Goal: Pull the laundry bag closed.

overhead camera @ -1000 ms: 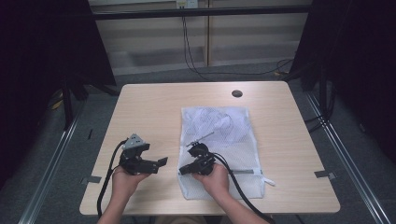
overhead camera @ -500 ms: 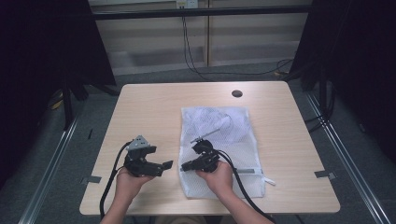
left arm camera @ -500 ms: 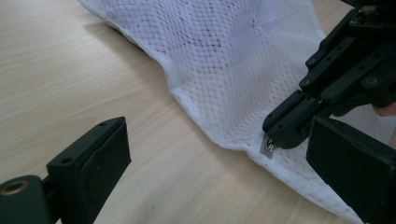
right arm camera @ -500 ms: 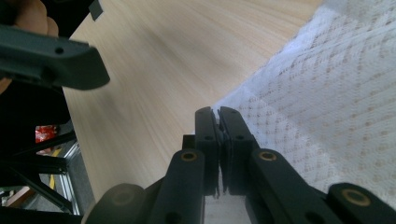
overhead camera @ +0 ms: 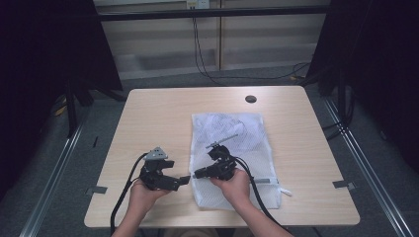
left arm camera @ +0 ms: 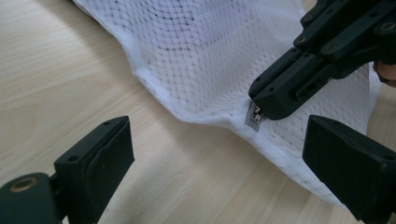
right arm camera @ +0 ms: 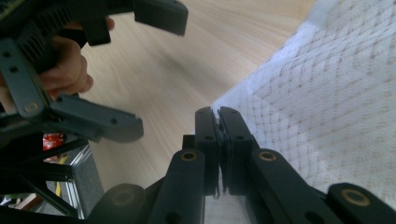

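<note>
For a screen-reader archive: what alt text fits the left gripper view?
The right tool, shut, pinches the metal zipper pull at the edge of a white mesh laundry bag on a wooden table. The left tool's open black jaws frame the foreground.

Both forearms enter from the near edge. Left tongs (overhead camera: 185, 179) low over the near surface, jaws spread wide, pointing right. Right tongs (overhead camera: 196, 174) point left toward them, jaws pressed together, tips just beside the left pair. Each hand wraps its tool's body, cables trailing back.
</note>
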Action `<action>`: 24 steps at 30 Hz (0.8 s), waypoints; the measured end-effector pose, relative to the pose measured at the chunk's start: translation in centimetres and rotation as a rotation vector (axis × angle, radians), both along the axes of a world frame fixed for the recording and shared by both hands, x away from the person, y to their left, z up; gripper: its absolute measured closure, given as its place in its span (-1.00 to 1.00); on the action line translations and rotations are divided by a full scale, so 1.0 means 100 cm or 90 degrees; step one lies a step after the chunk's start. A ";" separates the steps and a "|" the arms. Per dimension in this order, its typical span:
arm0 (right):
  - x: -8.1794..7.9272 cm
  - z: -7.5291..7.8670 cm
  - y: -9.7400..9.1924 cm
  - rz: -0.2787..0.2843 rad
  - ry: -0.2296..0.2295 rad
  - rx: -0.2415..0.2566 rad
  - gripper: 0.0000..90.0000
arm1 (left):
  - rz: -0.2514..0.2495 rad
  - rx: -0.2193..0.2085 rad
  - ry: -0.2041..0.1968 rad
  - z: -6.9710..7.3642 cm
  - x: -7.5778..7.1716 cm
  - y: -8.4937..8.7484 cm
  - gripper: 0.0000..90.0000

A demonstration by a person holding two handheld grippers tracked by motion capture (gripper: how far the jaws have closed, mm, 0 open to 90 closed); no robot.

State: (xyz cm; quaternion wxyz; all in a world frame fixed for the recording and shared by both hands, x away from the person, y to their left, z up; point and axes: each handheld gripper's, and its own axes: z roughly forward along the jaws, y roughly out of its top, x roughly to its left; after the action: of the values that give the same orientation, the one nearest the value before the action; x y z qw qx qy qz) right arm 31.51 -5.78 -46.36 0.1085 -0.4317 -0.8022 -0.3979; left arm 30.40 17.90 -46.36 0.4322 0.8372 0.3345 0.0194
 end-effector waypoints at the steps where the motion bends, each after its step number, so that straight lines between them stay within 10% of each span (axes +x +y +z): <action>1: 0.000 0.001 -0.001 0.000 0.000 0.003 0.93 | 0.001 -0.004 0.003 -0.001 0.000 -0.002 -0.80; 24: 0.000 0.007 -0.004 -0.011 -0.017 0.008 0.93 | -0.055 -0.008 0.069 -0.012 -0.003 -0.022 -0.62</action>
State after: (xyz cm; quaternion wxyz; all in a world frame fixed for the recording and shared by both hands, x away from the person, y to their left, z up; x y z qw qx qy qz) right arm 31.46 -6.21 -45.61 0.0974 -0.4327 -0.7973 -0.4095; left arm 30.12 15.73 -47.53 0.4193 0.8479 0.3209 -0.0469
